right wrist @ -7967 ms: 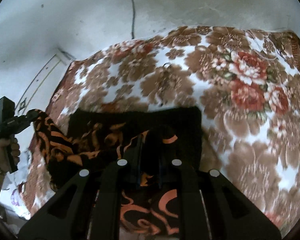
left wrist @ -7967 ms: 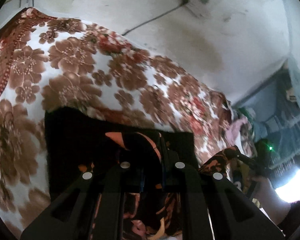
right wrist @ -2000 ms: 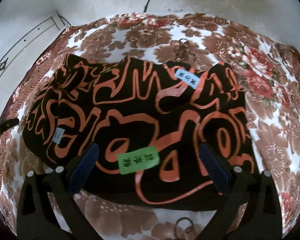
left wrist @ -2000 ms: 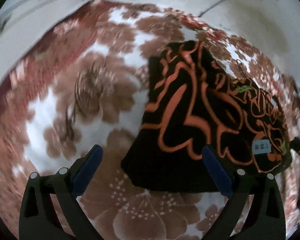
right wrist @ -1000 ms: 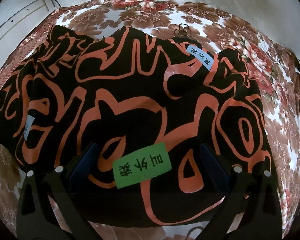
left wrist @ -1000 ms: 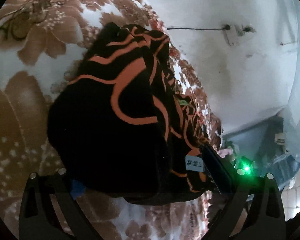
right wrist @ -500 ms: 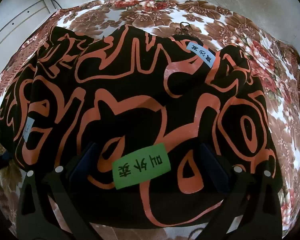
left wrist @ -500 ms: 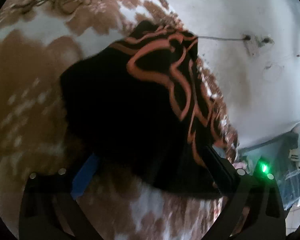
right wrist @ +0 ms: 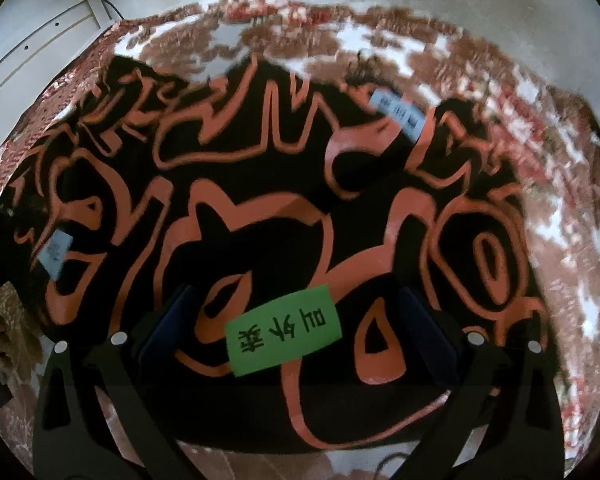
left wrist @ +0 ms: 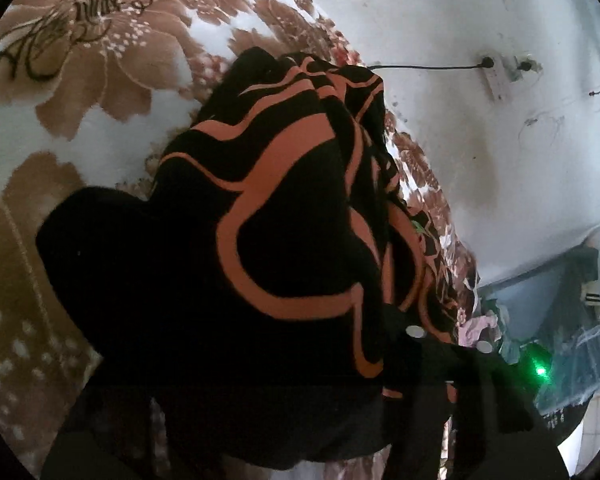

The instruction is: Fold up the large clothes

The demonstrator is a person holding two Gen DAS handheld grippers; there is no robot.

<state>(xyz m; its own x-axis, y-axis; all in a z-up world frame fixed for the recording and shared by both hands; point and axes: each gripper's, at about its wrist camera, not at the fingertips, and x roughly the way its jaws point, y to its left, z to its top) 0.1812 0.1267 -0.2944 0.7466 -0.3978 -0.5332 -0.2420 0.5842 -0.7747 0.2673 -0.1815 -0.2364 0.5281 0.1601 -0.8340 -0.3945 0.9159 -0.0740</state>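
A folded black garment with orange swirls (right wrist: 284, 216) lies on a brown floral blanket (right wrist: 572, 208). It carries a green label (right wrist: 284, 330) and two pale blue labels (right wrist: 398, 114). My right gripper (right wrist: 296, 340) is open, its fingers (right wrist: 432, 332) spread over the garment's near edge. In the left wrist view the garment (left wrist: 260, 240) is bunched up close to the camera and covers most of my left gripper; only its right finger (left wrist: 432, 356) shows, close in against the cloth.
The floral blanket (left wrist: 80, 92) covers the bed. A white wall (left wrist: 480, 160) with a socket and a cable stands behind. At the lower right of the left wrist view are a green light (left wrist: 540, 370) and a heap of clothes.
My left gripper has closed in on the garment's end, and the cloth now covers its fingers. The right gripper has shifted slightly closer over the garment and stays open.
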